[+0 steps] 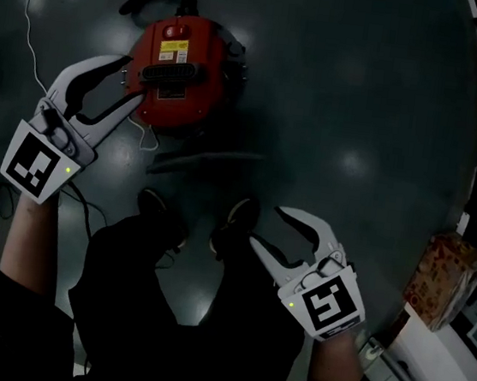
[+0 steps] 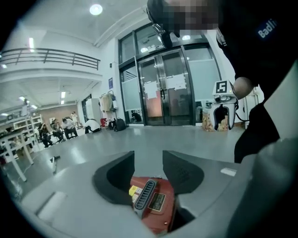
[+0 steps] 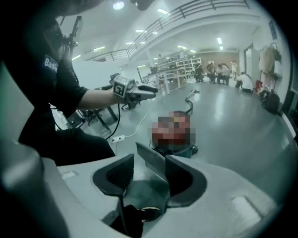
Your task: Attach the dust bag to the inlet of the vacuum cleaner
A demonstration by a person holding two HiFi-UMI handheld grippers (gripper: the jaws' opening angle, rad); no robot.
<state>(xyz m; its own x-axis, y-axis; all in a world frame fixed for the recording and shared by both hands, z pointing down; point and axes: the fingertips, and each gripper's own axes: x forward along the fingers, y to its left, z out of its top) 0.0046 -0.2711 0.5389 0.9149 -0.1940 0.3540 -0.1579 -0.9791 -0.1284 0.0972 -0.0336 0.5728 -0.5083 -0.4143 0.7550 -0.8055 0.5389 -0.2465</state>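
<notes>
A: Jaws apart on both sides. Our left gripper (image 1: pixel 131 79) hangs empty, its pads clear of everything.

B: And the red vacuum cleaner (image 1: pixel 180 66) sits on the floor just past its tips. In the left gripper view we see it low between the two jaws, untouched.

A: Our right gripper (image 1: pixel 270 225) stands wide too, nothing in it, just beside our shoes (image 1: pixel 234 224).

B: Ahead of it a flat grey sheet (image 1: pixel 207 163) lies between shoes and vacuum. What it is, we can't tell.
</notes>
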